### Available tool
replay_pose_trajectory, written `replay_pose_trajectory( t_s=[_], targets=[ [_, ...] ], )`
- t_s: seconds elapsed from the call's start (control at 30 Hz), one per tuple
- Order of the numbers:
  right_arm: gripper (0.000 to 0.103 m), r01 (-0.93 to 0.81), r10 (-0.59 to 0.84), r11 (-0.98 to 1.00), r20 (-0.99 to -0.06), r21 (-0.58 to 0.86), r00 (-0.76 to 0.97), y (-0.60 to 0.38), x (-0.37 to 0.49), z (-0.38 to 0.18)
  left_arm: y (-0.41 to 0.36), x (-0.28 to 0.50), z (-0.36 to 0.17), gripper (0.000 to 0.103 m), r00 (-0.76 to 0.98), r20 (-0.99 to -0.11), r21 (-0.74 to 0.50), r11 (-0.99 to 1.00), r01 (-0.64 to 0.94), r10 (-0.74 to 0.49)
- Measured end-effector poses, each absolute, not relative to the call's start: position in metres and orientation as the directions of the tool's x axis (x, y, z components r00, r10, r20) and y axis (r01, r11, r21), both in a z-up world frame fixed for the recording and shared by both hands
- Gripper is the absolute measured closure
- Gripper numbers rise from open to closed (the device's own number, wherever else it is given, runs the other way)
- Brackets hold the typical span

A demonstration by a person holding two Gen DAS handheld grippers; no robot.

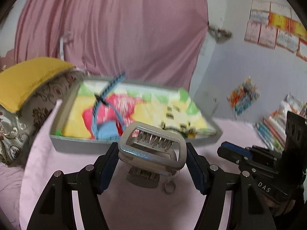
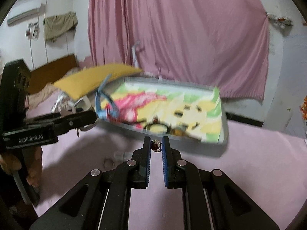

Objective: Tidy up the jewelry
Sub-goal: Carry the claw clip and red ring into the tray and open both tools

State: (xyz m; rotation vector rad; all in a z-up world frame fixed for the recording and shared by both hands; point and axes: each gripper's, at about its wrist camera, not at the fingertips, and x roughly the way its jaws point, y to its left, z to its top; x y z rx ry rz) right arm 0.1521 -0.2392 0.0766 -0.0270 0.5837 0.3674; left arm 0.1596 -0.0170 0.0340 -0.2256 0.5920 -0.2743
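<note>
My left gripper (image 1: 152,153) is clamped on a silver hair clip (image 1: 151,149), its pads pressing the two sides of the frame, and I hold it above the pink sheet (image 1: 134,207). My right gripper (image 2: 156,145) is pinched almost fully together on a small ring with a dark red stone (image 2: 155,146), which sits only at the very tips. In front of both is the grey tray (image 1: 134,143) lined with a colourful cloth, where a blue band (image 1: 107,95) and some small pieces already lie. Another ring (image 1: 169,187) rests on the sheet under the clip. I think the main risk is the ring in my right tips: the hold is very shallow, so a quick move could let it slip and fall into the soft sheet. The clip is smooth and rounded, so it might also turn between my left pads.
</note>
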Motion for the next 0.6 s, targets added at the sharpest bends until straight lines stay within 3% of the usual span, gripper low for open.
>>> replay_pose_trajectory(
  t_s=[0.37, 0.6],
  targets=[
    [0.093, -0.273, 0.278, 0.960, -0.358, 0.067, 0.891, -0.245, 0.168, 0.106, -0.031, 0.171, 0.071, 0.038, 0.926, -0.298, -0.222, 0.960, 0.168, -0.231],
    [0.093, -0.210, 0.211, 0.977, -0.289, 0.035, 0.934, -0.247, 0.178, 0.116, -0.036, 0.188, 0.074, 0.038, 0.937, -0.289, -0.201, 0.969, 0.143, -0.198]
  ],
)
